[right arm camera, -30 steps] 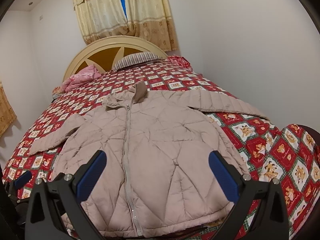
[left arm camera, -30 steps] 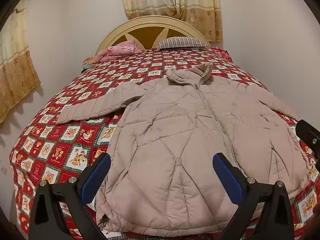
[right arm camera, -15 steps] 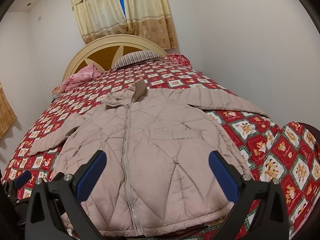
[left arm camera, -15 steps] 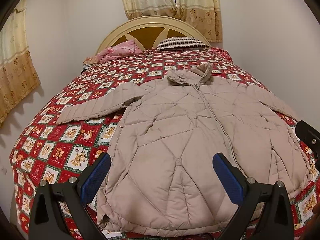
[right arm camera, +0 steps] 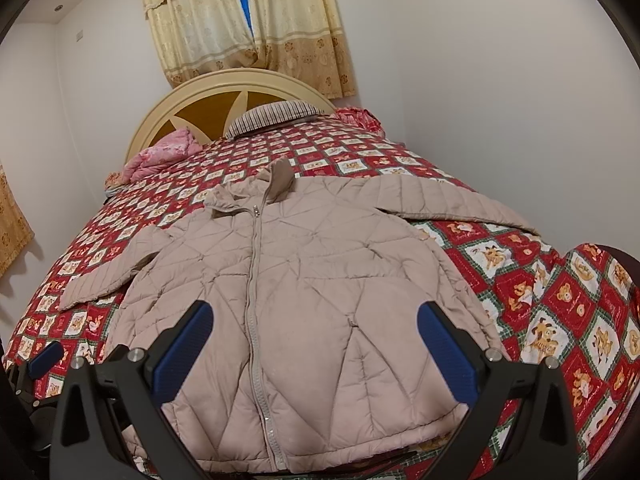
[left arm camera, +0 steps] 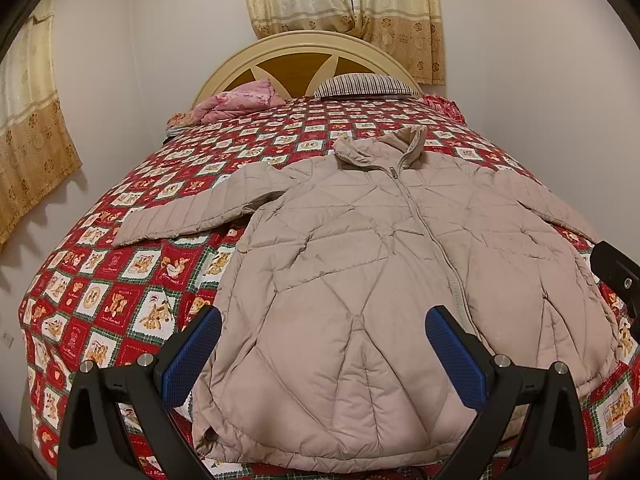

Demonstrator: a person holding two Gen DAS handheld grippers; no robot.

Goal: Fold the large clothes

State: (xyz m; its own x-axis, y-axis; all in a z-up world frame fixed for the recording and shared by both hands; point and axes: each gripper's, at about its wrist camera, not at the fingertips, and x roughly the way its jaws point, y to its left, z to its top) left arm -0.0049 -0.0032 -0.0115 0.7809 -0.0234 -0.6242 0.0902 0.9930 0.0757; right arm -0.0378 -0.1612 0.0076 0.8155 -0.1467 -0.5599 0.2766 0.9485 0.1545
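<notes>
On the bed [left arm camera: 120,280], a beige puffer jacket [left arm camera: 360,272] lies flat, zipped up; left tongs [left arm camera: 324,344] and right tongs [right arm camera: 316,340] hover wide apart, empty.

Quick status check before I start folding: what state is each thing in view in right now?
Jacket: spread flat face up on the bed, zipped, unfolded.
Jacket sleeves: both stretched out to the sides.
Left gripper: open, empty, above the hem.
Right gripper: open, empty, above the hem.
Bedspread: laid over the bed.
Curtains: nearly drawn, with a narrow gap.
</notes>
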